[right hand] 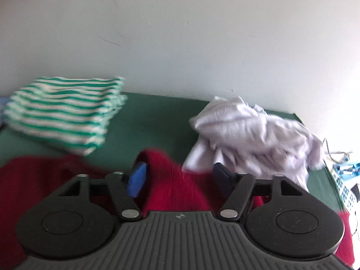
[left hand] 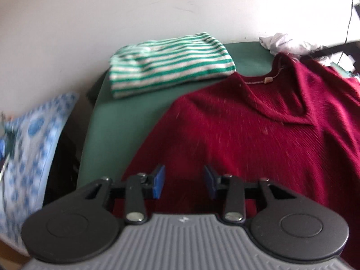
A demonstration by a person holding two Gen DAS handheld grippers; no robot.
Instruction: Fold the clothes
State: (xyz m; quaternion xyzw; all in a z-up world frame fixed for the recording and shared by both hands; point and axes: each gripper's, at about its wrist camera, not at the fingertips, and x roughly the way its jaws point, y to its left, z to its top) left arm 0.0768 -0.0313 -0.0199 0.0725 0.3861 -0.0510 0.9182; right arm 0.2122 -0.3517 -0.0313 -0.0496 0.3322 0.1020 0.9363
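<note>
1. So the thing being worked on is the dark red sweater (left hand: 258, 130), lying spread on the green worktop (left hand: 117, 123). In the left wrist view it fills the near-right part of the surface, neckline with its little tag at the far end, body running back toward the camera. So its long axis goes near-to-far, roughly in line with where the jaws point.

2. Left gripper (left hand: 184, 181) hangs just over the near part of the sweater, left of its middle. Jaws partly spread, nothing between the blue pads, only red knit underneath. I can't tell if the tips brush the fabric.

3. Right gripper (right hand: 178, 178) sits over the far right bit of the sweater (right hand: 166, 180), where a raised fold or sleeve end humps up between the jaws. They're spread wide and not pinching anything I can see. The picture is blurry though.

4. My guess: both hands are equally close to the sweater, each on its own side, so the next grab likely goes for a side edge or sleeve to fold inward.

5. Farther out: a folded green-and-white striped shirt (left hand: 168, 65) at the far left, apart from the sweater, and a crumpled white garment (right hand: 254, 135) at the far right, just beyond the red fold.
</note>
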